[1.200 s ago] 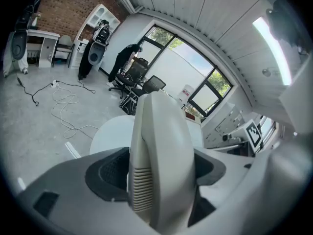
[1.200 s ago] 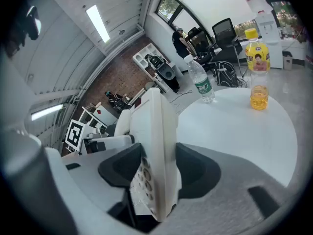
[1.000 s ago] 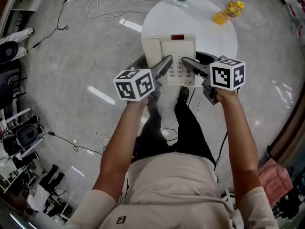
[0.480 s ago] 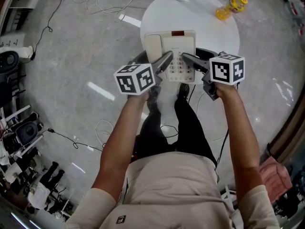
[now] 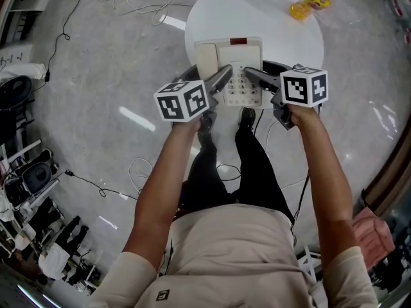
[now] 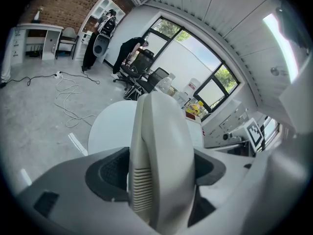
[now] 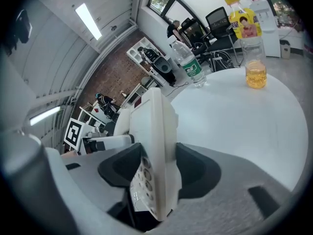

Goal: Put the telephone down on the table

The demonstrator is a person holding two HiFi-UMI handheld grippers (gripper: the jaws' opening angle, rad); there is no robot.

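two tongs (image 5: 224,78) (image 5: 250,76) clamping telephone (image 5: 237,53), over table (image 5: 279,24) near edge

Daylight floods through dark-framed windows (image 6: 190,58) at one o'clock; glare streaks the glossy grey floor (image 5: 136,120); the close cream plastic telephone (image 6: 161,165) seems soft.

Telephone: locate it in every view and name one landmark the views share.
Head view: telephone top centre, at the near edge of the round white table.
Left gripper view: centre, handset side edge-on.
Right gripper view: centre-left, keypad side edge-on.
Shared landmark: the round white table, beyond the telephone in all three.
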